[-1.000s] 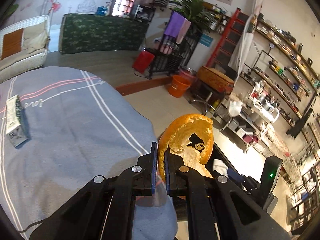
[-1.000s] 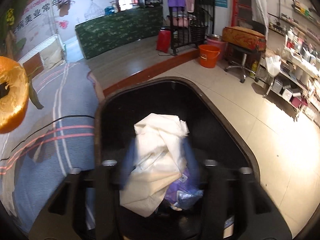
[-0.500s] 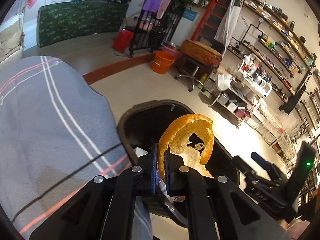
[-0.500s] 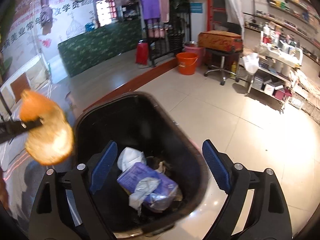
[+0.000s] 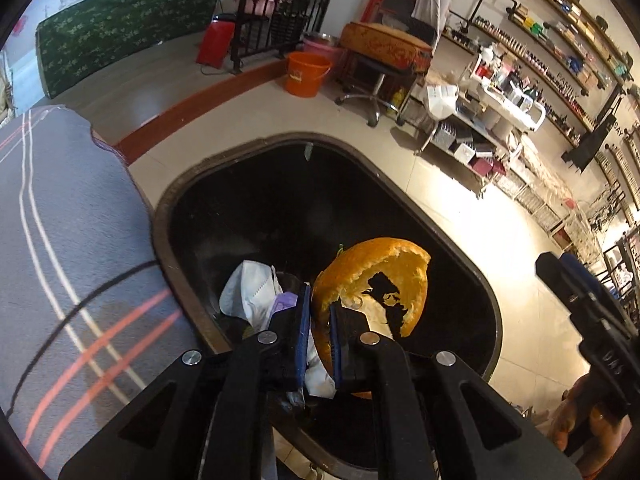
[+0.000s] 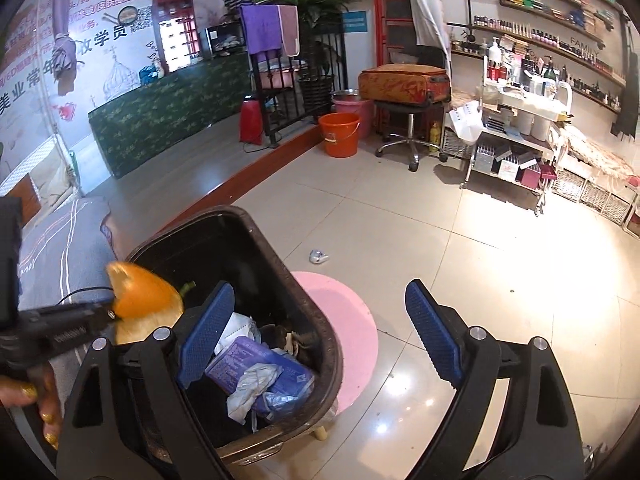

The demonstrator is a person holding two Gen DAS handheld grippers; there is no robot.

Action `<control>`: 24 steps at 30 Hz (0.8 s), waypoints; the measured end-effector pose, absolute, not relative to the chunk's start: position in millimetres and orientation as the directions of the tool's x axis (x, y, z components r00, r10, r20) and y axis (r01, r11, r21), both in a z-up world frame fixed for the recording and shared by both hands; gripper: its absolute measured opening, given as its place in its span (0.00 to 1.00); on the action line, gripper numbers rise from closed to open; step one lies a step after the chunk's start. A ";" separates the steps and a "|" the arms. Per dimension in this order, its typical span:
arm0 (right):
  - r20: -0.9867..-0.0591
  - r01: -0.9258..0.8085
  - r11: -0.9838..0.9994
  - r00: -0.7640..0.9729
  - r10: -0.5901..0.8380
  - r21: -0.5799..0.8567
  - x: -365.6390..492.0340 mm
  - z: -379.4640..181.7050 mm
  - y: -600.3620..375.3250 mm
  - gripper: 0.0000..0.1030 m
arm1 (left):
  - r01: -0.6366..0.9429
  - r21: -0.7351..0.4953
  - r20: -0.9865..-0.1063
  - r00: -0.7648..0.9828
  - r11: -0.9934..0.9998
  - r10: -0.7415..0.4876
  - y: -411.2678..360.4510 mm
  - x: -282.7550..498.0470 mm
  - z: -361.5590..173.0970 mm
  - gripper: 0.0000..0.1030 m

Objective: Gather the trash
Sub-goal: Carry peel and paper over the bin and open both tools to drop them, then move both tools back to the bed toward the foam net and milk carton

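My left gripper [image 5: 319,322] is shut on a piece of orange peel [image 5: 376,280] and holds it over the open black trash bin [image 5: 192,184]. White tissue [image 5: 250,292] and a purple packet lie inside the bin. From the right wrist view the same peel [image 6: 140,292] hangs at the bin's [image 6: 276,264] left rim, pinched by the left gripper [image 6: 114,314]. My right gripper [image 6: 316,332] is open and empty, its left finger over the bin's inside, its right finger over the floor. The purple packet [image 6: 256,364] and crumpled tissue [image 6: 250,384] show below it.
A grey striped cloth [image 5: 60,248] covers the surface left of the bin. A pink round stool [image 6: 344,328] stands under the bin's right side. A small scrap [image 6: 319,256] lies on the tiled floor. An orange bucket [image 6: 340,134], a stool and shelves stand farther back.
My left gripper carried the peel from over the cloth to above the bin and lower. The right gripper let the white tissue drop into the bin, opened wide and drew back to the right.
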State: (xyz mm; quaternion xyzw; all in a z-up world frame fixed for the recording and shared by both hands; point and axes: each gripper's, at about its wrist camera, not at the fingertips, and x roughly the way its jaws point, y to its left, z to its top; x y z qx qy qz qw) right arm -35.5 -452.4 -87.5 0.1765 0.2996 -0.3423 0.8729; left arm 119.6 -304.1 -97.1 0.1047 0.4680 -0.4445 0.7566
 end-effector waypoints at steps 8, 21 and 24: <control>-0.632 0.722 0.685 0.576 -0.519 0.095 -39.4 -79.7 -457.3 0.88 | 0.785 -0.229 -0.776 0.209 0.575 -0.595 -300.6 107.1 -87.8 0.70; -0.646 0.632 0.762 0.641 -0.414 0.139 0.8 -77.3 -420.5 0.89 | 0.703 -0.250 -0.691 0.352 0.666 -0.632 -214.4 111.5 -48.1 0.87; -0.661 0.570 0.804 0.672 -0.335 0.173 19.3 -77.5 -400.7 0.90 | 0.661 -0.239 -0.681 0.408 0.711 -0.609 -185.2 114.5 -41.4 0.89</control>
